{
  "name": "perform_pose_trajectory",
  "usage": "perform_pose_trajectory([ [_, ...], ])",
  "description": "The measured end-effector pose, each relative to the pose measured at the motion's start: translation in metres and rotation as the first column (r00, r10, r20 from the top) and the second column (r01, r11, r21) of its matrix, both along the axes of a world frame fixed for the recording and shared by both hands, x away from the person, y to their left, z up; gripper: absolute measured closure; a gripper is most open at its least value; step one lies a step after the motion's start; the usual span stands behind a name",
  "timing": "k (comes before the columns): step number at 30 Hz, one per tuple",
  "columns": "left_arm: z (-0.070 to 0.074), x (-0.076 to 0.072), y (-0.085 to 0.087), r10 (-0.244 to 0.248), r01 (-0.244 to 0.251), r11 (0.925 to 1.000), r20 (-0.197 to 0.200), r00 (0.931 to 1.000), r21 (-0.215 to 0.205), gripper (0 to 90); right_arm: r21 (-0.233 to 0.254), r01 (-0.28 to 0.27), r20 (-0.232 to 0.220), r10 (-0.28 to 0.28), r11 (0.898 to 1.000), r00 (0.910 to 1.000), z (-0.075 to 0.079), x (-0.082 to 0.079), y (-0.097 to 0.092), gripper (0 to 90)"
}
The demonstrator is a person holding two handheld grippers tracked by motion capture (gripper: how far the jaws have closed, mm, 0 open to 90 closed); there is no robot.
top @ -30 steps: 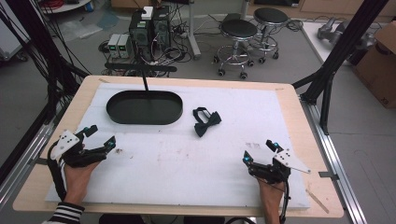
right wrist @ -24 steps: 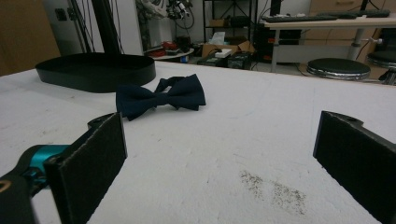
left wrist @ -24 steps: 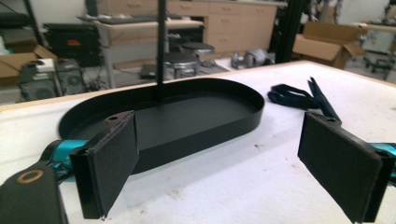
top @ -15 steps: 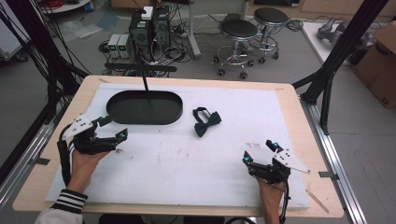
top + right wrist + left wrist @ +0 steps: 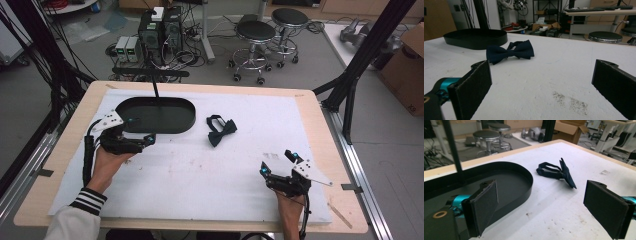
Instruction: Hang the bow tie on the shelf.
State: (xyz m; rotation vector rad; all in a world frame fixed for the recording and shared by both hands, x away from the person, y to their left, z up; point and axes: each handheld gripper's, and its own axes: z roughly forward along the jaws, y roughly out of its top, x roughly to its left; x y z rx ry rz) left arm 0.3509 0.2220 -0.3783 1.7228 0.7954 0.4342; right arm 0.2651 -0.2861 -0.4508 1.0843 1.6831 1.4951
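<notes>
Since the earlier frames, the left gripper has been carried forward and inward from the table's near left edge, and is now held at the near rim of the black oval tray. Its jaws are spread wide, with nothing between them. A dark navy bow tie lies flat on the white table cover, just right of the tray and apart from it. The right gripper is kept near the front right of the table, well apart from the bow tie, its jaws likewise spread and empty.
</notes>
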Motion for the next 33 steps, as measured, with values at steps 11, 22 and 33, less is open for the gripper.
perform_pose_trajectory([
  [11, 0.001, 0.016, -0.033, -0.066, 0.069, 0.9964, -0.051, 0.9965, 0.05, 12.8, 0.002, -0.001, 0.0, 0.001, 1.0, 1.0, 0.0, 0.0, 0.0, 1.6],
  [22, 0.009, 0.034, -0.071, -0.127, 0.136, 0.9837, -0.085, 0.9883, 0.118, 12.9, 0.003, 0.001, 0.0, -0.001, 1.0, 1.0, 0.0, 0.0, -0.001, 1.6],
  [33, 0.013, 0.053, -0.107, -0.161, 0.187, 0.9608, -0.135, 0.9776, 0.205, 13.4, 0.008, -0.001, -0.002, 0.001, 1.0, 1.0, 0.0, 0.0, -0.001, 1.6],
])
